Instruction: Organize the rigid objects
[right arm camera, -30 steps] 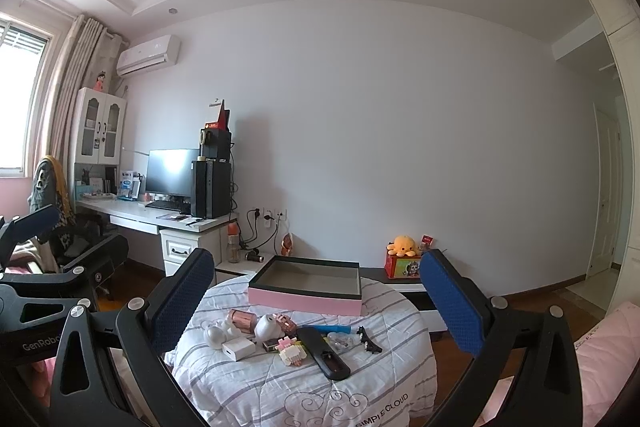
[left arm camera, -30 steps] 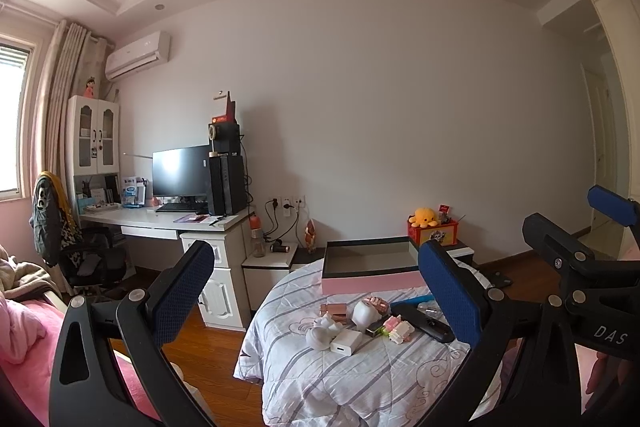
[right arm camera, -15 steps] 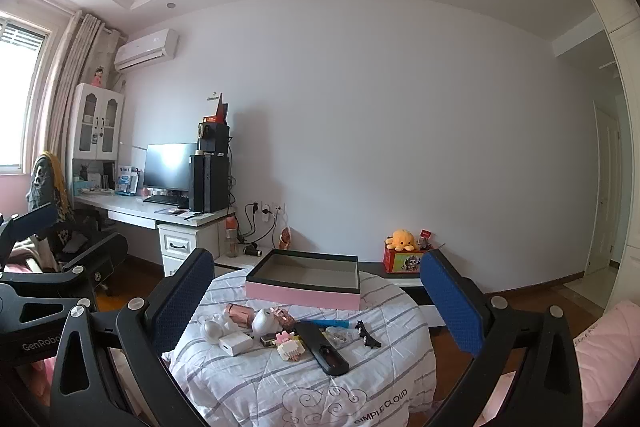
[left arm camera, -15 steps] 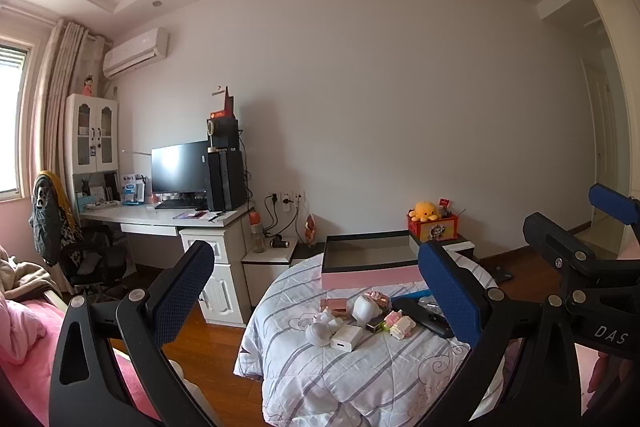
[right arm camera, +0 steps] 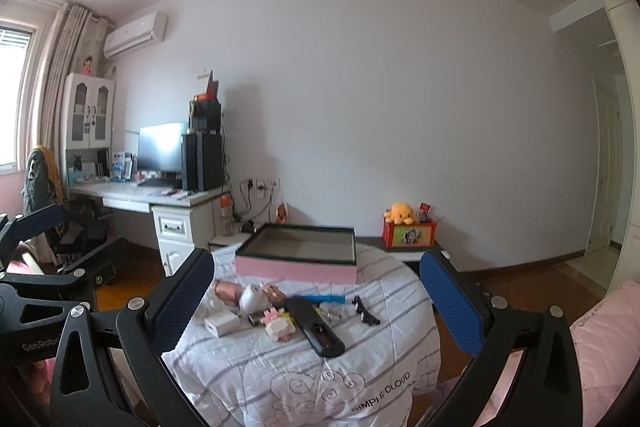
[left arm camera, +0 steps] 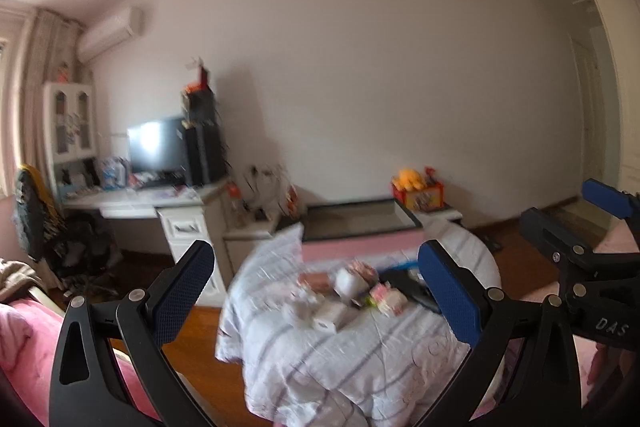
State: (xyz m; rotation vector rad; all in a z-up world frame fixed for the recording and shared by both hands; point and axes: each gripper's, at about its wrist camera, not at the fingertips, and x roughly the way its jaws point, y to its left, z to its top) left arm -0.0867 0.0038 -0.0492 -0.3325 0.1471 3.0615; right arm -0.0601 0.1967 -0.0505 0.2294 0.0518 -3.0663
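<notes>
Both tools, left tool [left arm camera: 320,291] and right tool [right arm camera: 316,299], hang apart and empty. Small items, including a black remote [right arm camera: 314,325], lie before the pink tray [right arm camera: 296,259], presumably their destination.

Left-wrist view motion-blurred (small items [left arm camera: 344,291] on the striped cloth [left arm camera: 360,359] unidentifiable)

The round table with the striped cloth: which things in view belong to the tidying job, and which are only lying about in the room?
For the job:
- pink box, open and empty
- black remote
- white charger
- toy bricks
- blue pen
- black clip

Just lying about:
- monitor
- orange plush toy
- air conditioner
</notes>
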